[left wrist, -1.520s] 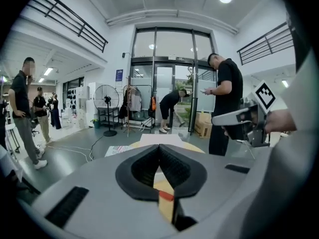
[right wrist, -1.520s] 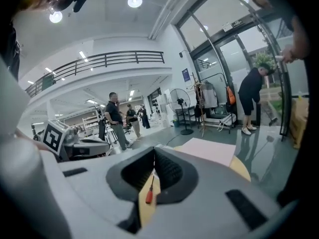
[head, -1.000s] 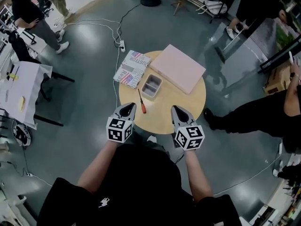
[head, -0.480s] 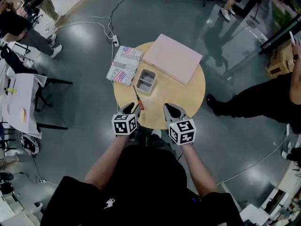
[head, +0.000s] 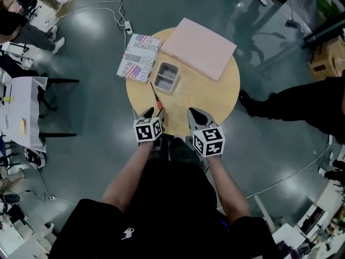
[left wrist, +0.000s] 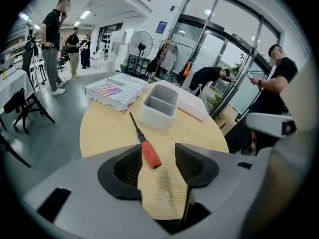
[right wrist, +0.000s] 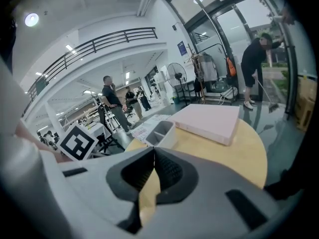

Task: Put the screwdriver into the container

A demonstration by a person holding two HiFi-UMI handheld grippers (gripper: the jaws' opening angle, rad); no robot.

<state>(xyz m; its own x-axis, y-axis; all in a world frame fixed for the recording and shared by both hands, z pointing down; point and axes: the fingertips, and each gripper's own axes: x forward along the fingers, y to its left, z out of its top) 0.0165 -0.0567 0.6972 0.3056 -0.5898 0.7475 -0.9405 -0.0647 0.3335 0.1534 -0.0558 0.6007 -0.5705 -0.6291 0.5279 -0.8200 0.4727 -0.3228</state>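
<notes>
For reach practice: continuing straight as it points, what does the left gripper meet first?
Likely the screwdriver handle; the left gripper has just been opening its jaws, nothing between them yet.

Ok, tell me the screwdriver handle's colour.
The screwdriver handle is red; left gripper view shows it best.

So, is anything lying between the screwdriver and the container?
No: just bare table between the screwdriver and the container, seen in the left gripper view.

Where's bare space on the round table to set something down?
Free: the right side of the table, between the pink box and the right gripper; also the near strip between the screwdriver and that gripper. Crowded: far left, where the booklet, grey container and screwdriver cluster.
</notes>
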